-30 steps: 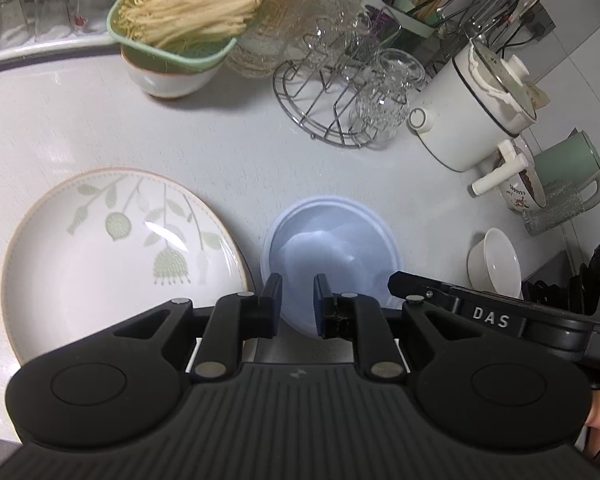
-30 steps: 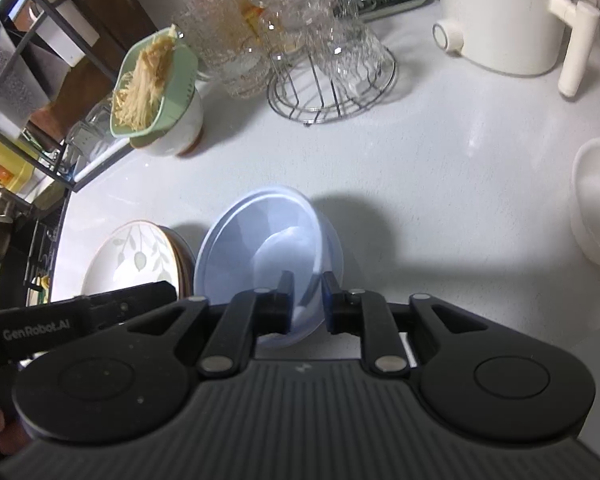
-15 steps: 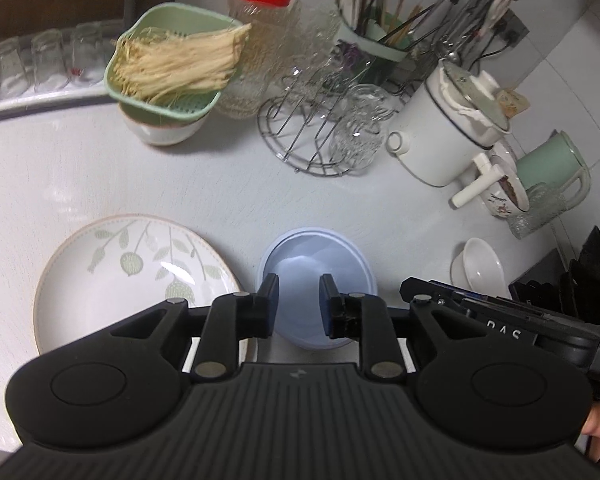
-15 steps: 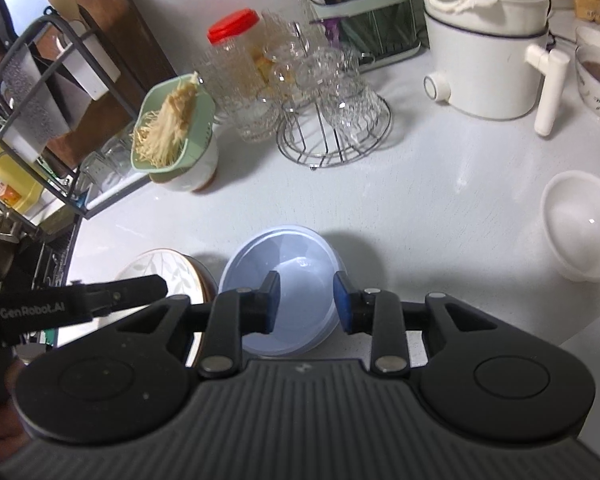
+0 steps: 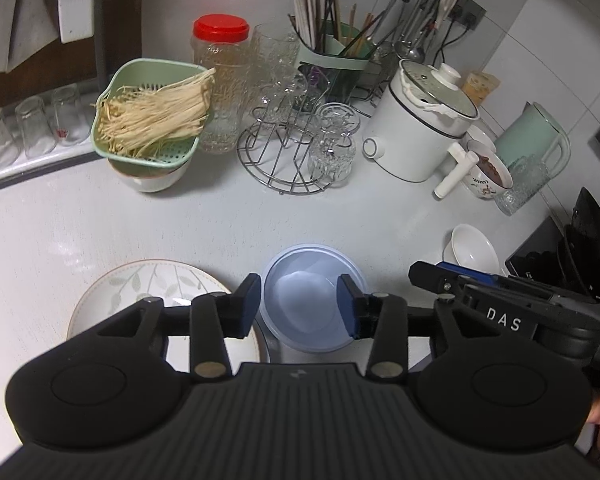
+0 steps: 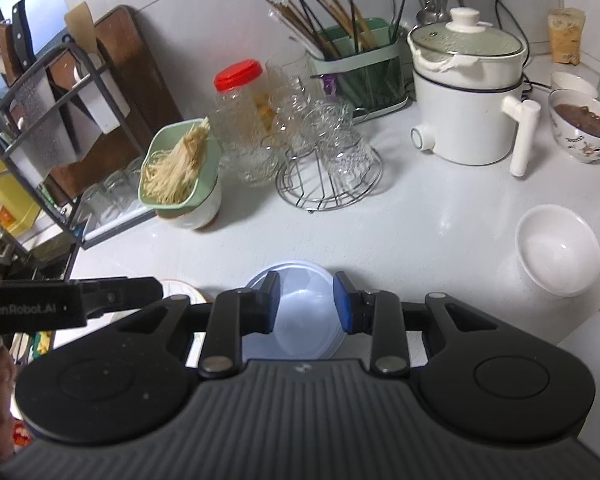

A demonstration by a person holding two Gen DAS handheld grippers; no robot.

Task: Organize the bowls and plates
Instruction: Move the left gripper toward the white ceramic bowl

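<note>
both of your grippers hover above the pale blue translucent plastic bowl (image 5: 313, 309) on the white surface (image 5: 220, 220). your left gripper (image 5: 299, 305) has just been opening, its fingers empty; your right gripper (image 6: 306, 302) stands parted, gripping nothing. the leaf-patterned ceramic plate (image 5: 140, 292) lies just left of the bowl.

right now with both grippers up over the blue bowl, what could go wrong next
The blue bowl sits close beside the leaf plate, so a descending left gripper might clip the plate's rim. The right gripper is crowded alongside; the tools could collide. The white bowl lies near the counter edge.
</note>
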